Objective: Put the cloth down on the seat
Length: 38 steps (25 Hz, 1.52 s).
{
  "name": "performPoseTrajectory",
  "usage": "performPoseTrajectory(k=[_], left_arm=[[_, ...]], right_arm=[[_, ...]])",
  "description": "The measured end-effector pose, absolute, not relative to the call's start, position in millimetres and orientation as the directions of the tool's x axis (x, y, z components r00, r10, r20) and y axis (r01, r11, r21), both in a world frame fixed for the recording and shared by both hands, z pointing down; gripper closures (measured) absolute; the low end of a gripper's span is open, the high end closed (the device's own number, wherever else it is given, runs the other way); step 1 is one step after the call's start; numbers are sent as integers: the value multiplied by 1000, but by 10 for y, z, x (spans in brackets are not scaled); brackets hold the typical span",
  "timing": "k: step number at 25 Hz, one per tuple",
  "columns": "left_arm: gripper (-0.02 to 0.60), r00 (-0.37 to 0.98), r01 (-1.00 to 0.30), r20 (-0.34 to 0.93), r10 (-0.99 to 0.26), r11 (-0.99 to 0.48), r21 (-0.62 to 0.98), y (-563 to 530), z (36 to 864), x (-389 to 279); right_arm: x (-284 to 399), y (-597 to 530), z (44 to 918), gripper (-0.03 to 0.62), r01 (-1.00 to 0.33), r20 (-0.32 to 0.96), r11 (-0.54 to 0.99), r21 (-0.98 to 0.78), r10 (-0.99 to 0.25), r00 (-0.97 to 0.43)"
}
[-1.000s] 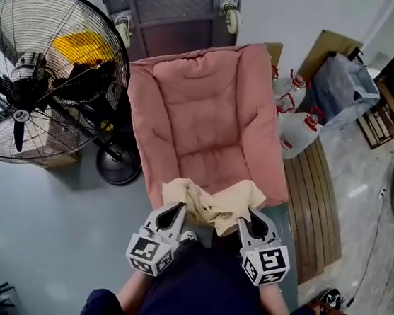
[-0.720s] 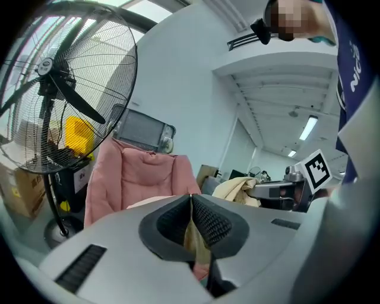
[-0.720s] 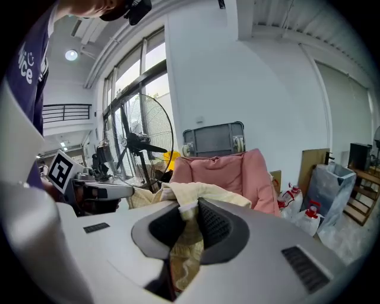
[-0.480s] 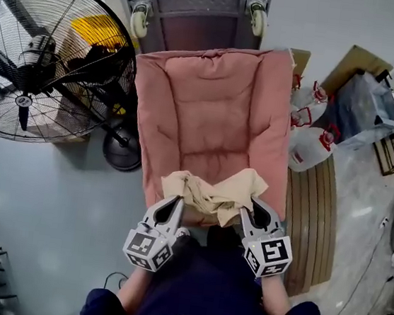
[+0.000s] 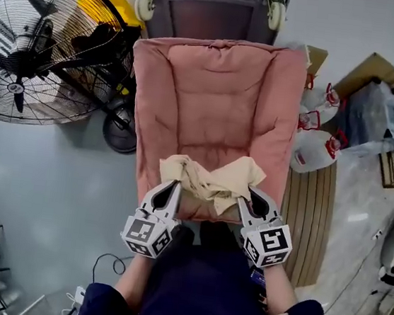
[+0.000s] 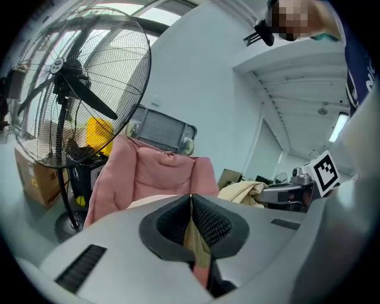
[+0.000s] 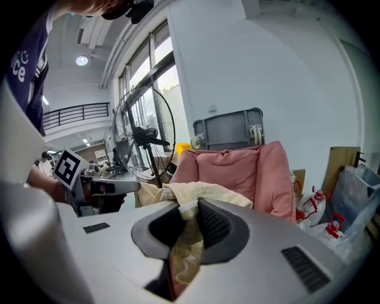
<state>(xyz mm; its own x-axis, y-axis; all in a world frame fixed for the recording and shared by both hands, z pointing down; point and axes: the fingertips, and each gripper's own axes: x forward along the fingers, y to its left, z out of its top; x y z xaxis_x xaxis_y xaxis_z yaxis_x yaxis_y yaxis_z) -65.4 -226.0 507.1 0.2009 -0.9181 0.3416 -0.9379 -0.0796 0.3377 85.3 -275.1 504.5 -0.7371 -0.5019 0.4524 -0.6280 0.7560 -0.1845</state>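
The pink padded seat (image 5: pixel 215 98), quilted and soft, stretches away from the person. Over its near edge is the crumpled cream cloth (image 5: pixel 212 180), its long axis side to side. The left gripper (image 5: pixel 171 184) and the right gripper (image 5: pixel 249 193) each clamp one end of the fabric.

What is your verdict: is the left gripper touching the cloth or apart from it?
Touching. The left gripper view shows the left gripper with its jaws closed on a fold of the cloth, pinching it from both sides.
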Motion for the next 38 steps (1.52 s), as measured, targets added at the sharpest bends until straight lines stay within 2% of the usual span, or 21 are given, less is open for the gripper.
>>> performPoseTrajectory(k=[11,38], left_arm=[[555,234,-939,448,-863,-81,334,-2701,5739,-685],[555,222,-934,703,-676,59,352,-3073,8066,-632]], right_arm=[[762,-3265,5745,517,-661,516,716,-225,-488,-704],[803,-3753,8139,517,-707,713,632,-317,-333,-617]])
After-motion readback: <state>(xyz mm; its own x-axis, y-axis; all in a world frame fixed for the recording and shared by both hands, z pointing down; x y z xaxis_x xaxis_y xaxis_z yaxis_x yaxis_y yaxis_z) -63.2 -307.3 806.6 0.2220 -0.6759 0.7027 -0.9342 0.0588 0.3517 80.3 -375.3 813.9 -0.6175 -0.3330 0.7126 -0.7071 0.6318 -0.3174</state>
